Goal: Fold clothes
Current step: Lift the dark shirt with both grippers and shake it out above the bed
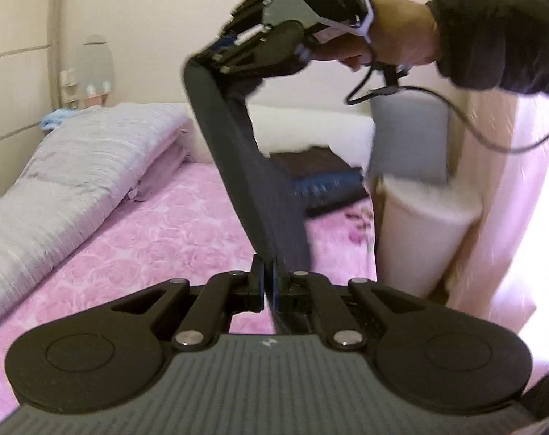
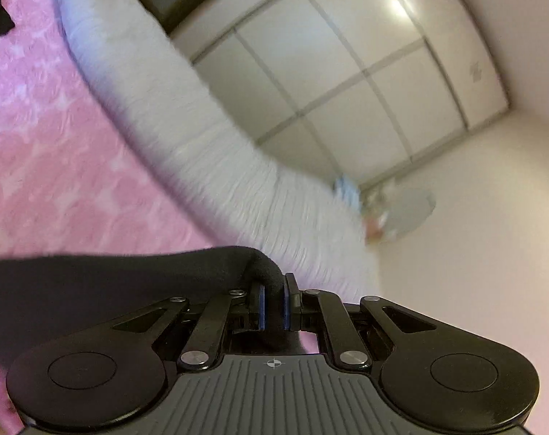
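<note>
No legible text, brand name or number in either view. Left gripper [image 1: 266,282] body carries a small pale emblem, unreadable. Right gripper [image 2: 273,308] body carries a crosshair mark.

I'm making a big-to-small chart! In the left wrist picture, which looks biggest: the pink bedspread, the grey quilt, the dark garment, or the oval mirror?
1. Pink bedspread
2. Grey quilt
3. Dark garment, though it hangs nearer the camera, so its rank is unsure
4. Oval mirror, far away
</note>
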Demonstrator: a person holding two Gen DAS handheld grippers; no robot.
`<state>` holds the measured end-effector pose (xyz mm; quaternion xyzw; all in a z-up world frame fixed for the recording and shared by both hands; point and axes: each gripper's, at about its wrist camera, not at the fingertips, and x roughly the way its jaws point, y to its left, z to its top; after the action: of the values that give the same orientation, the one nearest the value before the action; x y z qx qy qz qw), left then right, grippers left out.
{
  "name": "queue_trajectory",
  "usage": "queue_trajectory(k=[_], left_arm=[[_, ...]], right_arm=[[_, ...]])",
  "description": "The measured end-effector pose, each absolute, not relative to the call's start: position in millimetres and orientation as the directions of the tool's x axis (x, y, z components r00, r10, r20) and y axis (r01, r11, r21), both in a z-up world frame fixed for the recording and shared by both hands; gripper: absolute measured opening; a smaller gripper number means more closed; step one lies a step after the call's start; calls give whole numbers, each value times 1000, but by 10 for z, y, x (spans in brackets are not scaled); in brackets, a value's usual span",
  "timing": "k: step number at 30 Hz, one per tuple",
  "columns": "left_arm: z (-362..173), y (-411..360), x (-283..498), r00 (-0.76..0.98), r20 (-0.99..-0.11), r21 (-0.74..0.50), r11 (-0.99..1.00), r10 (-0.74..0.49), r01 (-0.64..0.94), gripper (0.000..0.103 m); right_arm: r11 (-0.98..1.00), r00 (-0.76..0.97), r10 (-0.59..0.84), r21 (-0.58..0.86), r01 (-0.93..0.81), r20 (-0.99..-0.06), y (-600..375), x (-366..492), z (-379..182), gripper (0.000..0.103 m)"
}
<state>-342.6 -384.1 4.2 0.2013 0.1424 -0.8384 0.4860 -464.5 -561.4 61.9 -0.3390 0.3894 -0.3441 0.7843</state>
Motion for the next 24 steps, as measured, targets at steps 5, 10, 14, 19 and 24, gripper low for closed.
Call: queue_trajectory(k=[5, 10, 14, 19, 24], left_arm=[[-323, -3661, -2913, -312, -589, -175, -260, -745, 950, 21], [-669, -3141, -2221, -100, -735, -179, 50, -671, 983, 24], [-887, -2838, -1803, -4, -793, -159, 201, -609, 967, 29], [-1242, -3076, -1711, 7, -826, -155, 238, -563, 959, 32], [-1344, -3582, -1737, -25, -825, -152, 180, -564, 972, 37]], right_arm=[[595, 600, -659, -802, 49, -453, -5361, -3712, 119, 12], [665, 657, -465, -724, -183, -593, -4880, -2572, -1004, 55], [757, 644, -369, -618, -211, -671, -4486, -2269, -1482, 56], [873, 530, -326, -465, -149, -783, -4506, -2542, -1846, 58], [930, 319, -358, -367, 36, -877, -5266, -3286, -2163, 58]])
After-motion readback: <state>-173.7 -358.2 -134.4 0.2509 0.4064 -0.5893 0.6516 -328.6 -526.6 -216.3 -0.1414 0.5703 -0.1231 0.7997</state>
